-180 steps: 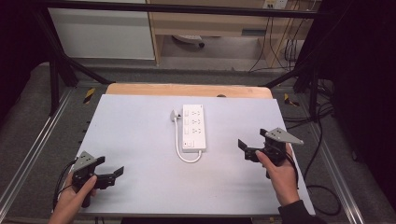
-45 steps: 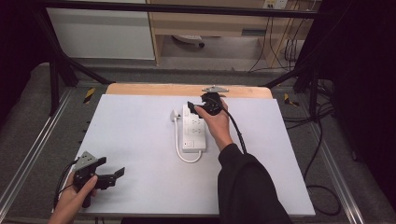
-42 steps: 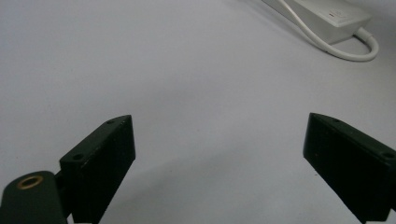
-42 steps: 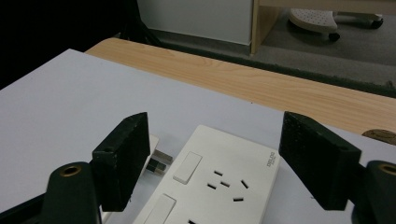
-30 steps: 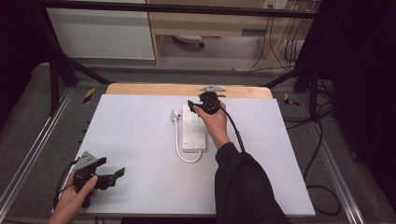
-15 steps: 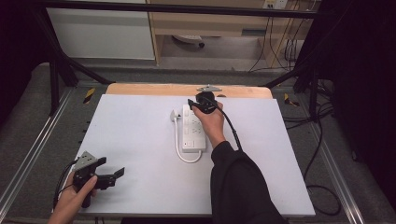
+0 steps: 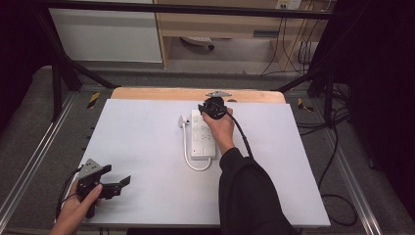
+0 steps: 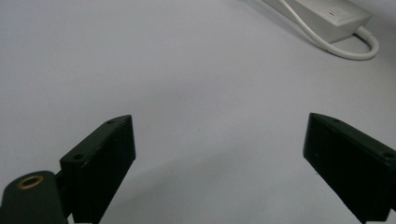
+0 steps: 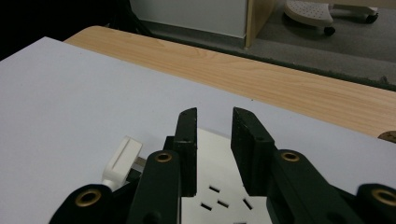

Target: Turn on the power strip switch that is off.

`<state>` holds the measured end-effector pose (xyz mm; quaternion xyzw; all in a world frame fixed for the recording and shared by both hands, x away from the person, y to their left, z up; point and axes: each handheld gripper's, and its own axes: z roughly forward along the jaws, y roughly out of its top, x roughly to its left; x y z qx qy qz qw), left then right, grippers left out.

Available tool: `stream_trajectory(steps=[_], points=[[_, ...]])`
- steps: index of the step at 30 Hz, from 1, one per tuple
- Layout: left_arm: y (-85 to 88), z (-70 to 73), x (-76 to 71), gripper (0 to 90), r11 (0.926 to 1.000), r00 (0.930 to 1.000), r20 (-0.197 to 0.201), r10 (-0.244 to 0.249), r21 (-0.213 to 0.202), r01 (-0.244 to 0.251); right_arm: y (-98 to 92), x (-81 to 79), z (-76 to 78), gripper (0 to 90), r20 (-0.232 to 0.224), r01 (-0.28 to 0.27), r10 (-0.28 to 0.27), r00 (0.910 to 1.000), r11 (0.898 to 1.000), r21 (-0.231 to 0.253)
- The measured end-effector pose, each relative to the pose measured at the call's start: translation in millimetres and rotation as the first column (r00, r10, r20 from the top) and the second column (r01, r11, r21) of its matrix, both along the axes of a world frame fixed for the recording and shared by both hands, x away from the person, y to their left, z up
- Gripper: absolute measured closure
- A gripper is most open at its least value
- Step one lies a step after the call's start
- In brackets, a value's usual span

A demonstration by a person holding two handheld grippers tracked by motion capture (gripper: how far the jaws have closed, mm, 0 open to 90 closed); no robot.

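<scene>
A white power strip [image 7: 203,138] lies lengthwise near the middle of the counter [image 7: 137,147], toward its far edge, its cord [image 7: 188,155] looping from the near end up the left side to a white plug [image 9: 122,161] lying beside its far end. The right gripper [image 9: 212,135] hangs over the strip's far end, its fingers [image 9: 187,144] narrowly apart with nothing between them. The left gripper [image 7: 120,185] rests near the counter's near left corner, fingers [image 8: 100,163] spread wide and empty. Broad bare white surface lies open on both sides of the strip
</scene>
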<state>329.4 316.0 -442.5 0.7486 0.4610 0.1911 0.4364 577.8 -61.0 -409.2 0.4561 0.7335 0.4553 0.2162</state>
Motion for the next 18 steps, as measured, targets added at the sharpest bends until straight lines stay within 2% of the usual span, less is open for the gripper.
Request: stream_trajectory(steps=[18], points=[[0.6, 0.2, 0.0, 9.2, 1.0, 1.0, 0.002, 0.002, 0.0, -0.002, 13.1, -1.6, -2.9, 84.3, -0.002, -0.052, 0.052, 0.9986, 0.998, -0.039]])
